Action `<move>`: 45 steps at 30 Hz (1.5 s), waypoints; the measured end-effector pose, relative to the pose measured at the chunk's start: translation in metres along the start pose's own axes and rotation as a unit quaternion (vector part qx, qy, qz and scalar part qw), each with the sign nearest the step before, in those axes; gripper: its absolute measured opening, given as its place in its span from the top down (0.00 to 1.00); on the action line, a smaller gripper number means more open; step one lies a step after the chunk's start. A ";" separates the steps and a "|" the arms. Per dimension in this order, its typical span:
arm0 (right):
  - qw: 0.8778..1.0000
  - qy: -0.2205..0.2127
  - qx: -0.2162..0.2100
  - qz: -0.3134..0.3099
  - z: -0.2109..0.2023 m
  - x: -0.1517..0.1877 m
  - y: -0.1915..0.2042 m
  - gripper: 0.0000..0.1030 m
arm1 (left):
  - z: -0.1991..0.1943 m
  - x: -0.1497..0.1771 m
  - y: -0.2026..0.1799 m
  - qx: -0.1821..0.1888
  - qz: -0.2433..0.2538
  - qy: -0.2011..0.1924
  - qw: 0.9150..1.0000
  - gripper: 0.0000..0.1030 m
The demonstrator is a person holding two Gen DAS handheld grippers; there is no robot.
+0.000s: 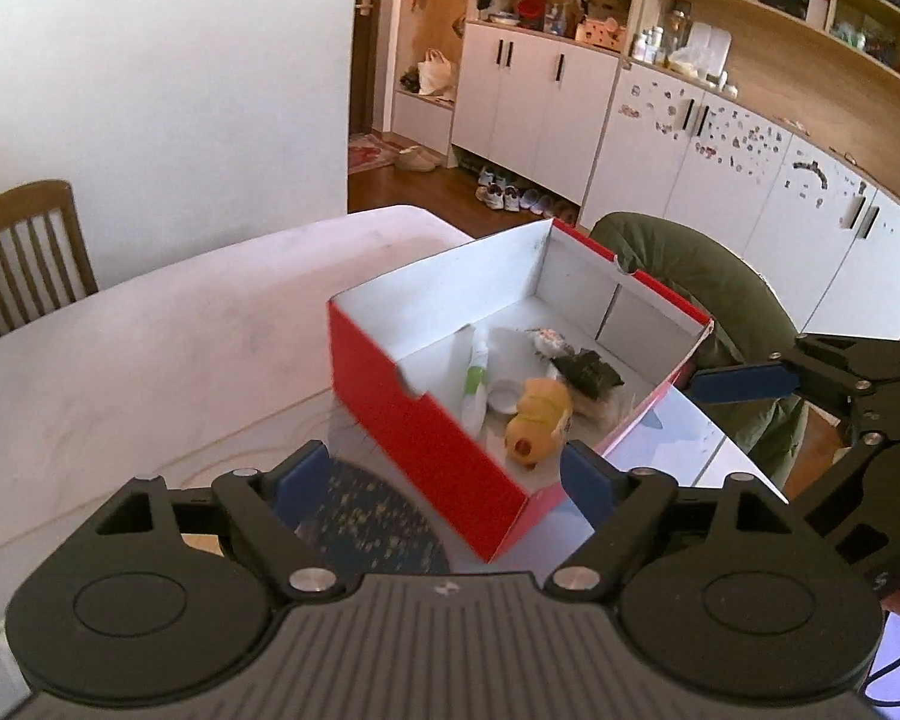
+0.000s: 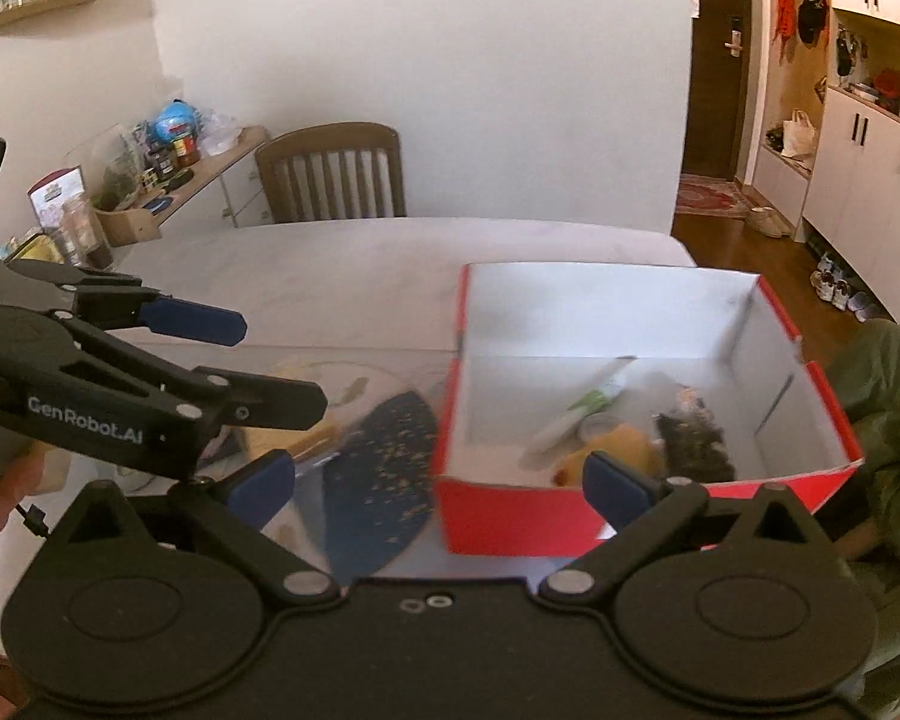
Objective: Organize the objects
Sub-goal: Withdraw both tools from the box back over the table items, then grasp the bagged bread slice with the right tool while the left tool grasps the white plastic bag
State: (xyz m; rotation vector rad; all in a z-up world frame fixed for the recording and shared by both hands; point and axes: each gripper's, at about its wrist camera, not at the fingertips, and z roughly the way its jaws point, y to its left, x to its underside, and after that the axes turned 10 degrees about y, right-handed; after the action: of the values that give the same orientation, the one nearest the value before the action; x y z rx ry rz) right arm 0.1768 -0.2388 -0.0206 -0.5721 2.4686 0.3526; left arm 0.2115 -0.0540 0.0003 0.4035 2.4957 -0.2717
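Observation:
A red shoebox (image 1: 426, 456) with a white inside stands open on the table. In it lie a white and green tube (image 1: 477, 378), a yellow plush toy (image 1: 537, 420), a white lid (image 1: 504, 399) and a dark furry item (image 1: 588, 369). My left gripper (image 1: 444, 480) hovers open just before the box's near corner, touching nothing. My right gripper (image 2: 441, 492) is open wide above the box's near left corner (image 2: 450, 498), its pads empty. One of its blue fingers (image 1: 744, 381) shows beyond the box's right end. The left gripper (image 2: 240, 360) hangs to the left, above the table.
A dark blue speckled round mat (image 2: 384, 480) lies on the white table (image 1: 150, 348) beside the box. A wooden chair (image 2: 336, 174) stands at the far side. A green jacket (image 1: 720, 282) drapes a seat behind the box. A cluttered side shelf (image 2: 150, 180) is at left.

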 end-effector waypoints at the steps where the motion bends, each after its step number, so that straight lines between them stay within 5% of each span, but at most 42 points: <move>1: 1.000 0.001 -0.001 -0.001 0.002 0.001 0.005 0.01 | -0.003 0.005 0.004 -0.001 -0.004 0.001 1.000 0.18; 7: 1.000 0.009 -0.013 -0.004 0.012 0.003 0.037 0.01 | -0.020 0.033 0.033 -0.001 -0.026 0.006 1.000 0.17; 11: 1.000 0.013 -0.013 -0.017 0.016 0.004 0.059 0.01 | -0.031 0.054 0.056 0.003 -0.044 0.001 0.999 0.01; 26: 0.998 0.046 -0.007 -0.036 0.061 -0.011 0.110 0.01 | -0.054 0.123 0.147 -0.012 -0.102 -0.008 0.995 0.00; 33: 0.997 0.059 -0.003 -0.057 0.091 -0.026 0.130 0.01 | -0.047 0.139 0.180 -0.061 -0.091 0.002 0.994 0.00; 45: 0.992 0.092 0.019 -0.081 0.149 -0.045 0.142 0.01 | -0.010 0.146 0.212 -0.064 -0.028 0.029 0.997 0.01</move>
State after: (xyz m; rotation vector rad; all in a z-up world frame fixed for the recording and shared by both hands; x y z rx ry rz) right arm 0.2140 -0.0455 -0.0956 -0.8138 2.5748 0.1952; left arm 0.1655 0.1793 -0.0990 0.2919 2.5671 -0.1230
